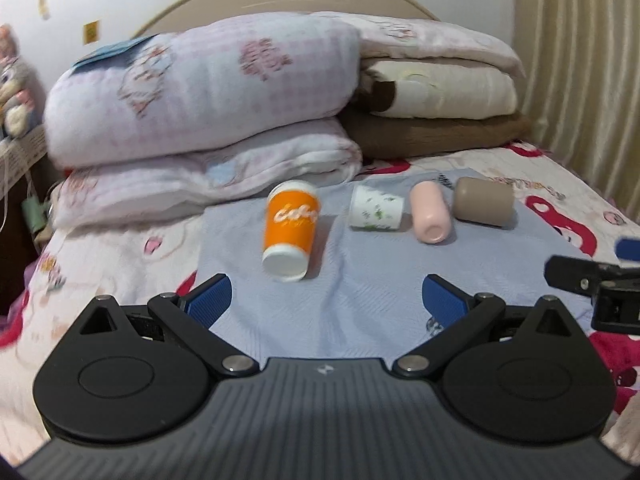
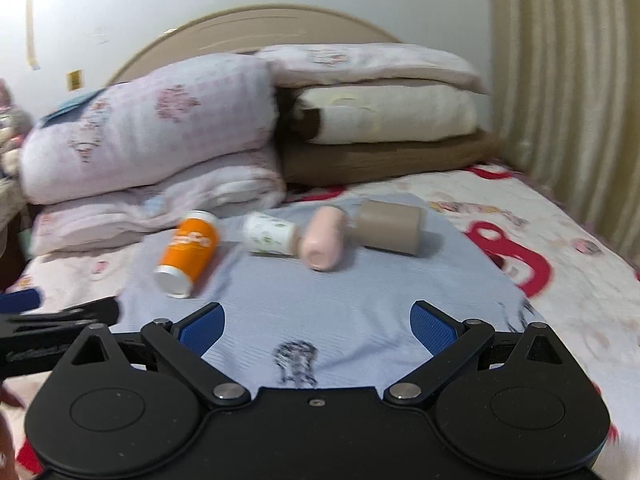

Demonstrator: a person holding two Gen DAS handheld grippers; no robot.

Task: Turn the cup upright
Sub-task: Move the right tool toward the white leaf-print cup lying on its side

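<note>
Several cups lie on their sides in a row on a light blue cloth point(image 1: 360, 304) on the bed: an orange paper cup point(image 1: 290, 230), a white cup with green leaves point(image 1: 376, 208), a pink cup point(image 1: 429, 212) and a taupe cup point(image 1: 484, 201). They also show in the right wrist view: the orange cup point(image 2: 190, 254), the white cup point(image 2: 270, 234), the pink cup point(image 2: 323, 238) and the taupe cup point(image 2: 390, 226). My left gripper point(image 1: 326, 300) is open and empty, just short of the orange cup. My right gripper point(image 2: 318, 328) is open and empty, short of the row.
Folded quilts point(image 1: 200, 120) and stacked pillows point(image 1: 440, 92) stand right behind the cups against the headboard. A curtain point(image 1: 592, 60) hangs at the right. The bed sheet point(image 2: 552, 248) extends right of the cloth. The right gripper's finger shows at the left view's edge point(image 1: 588, 280).
</note>
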